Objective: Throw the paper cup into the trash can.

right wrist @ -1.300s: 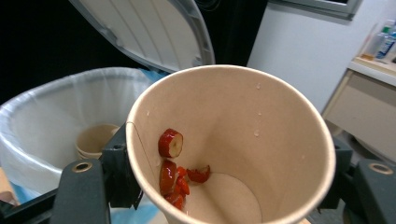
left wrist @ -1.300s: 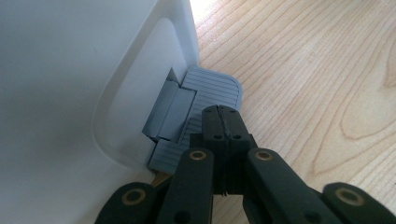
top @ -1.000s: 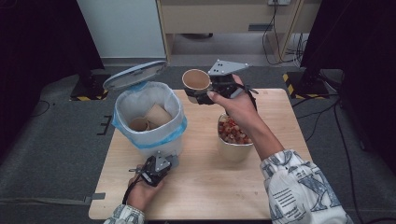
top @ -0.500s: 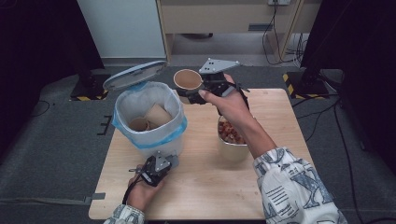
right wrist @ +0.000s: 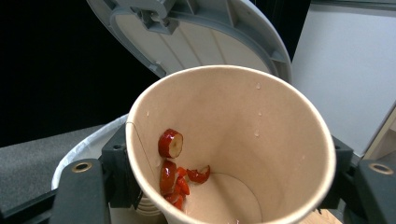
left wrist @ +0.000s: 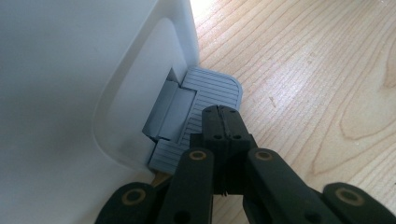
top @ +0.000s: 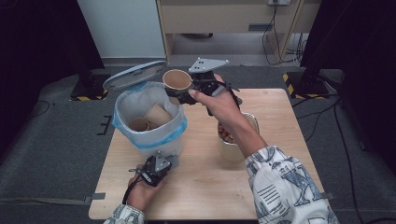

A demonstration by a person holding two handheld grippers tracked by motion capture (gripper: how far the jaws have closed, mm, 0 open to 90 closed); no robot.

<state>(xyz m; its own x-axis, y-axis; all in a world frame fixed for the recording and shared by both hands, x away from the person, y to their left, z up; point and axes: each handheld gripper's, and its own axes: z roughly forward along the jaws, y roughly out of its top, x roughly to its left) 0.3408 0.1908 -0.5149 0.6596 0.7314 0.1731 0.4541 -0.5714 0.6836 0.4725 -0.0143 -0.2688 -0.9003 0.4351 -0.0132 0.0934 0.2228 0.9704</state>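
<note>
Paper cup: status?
Right hand-held gripper shut on paper cup, tilted over the bin, red peel bits inside. Left hand-held gripper shut, pressing the pedal. Lid up, nothing blocking.

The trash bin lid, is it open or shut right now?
Open: the lid stands raised behind the bin, whose lined mouth shows paper cups inside.

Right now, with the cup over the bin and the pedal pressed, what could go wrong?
1. The left gripper rests shut on the pedal; if it slips, the lid may drop onto the cup.
2. The cup, held by the right gripper, sits at the bin rim's far edge, so it could fall outside.
3. Red peel bits cling inside the cup and may spill on the table.
</note>
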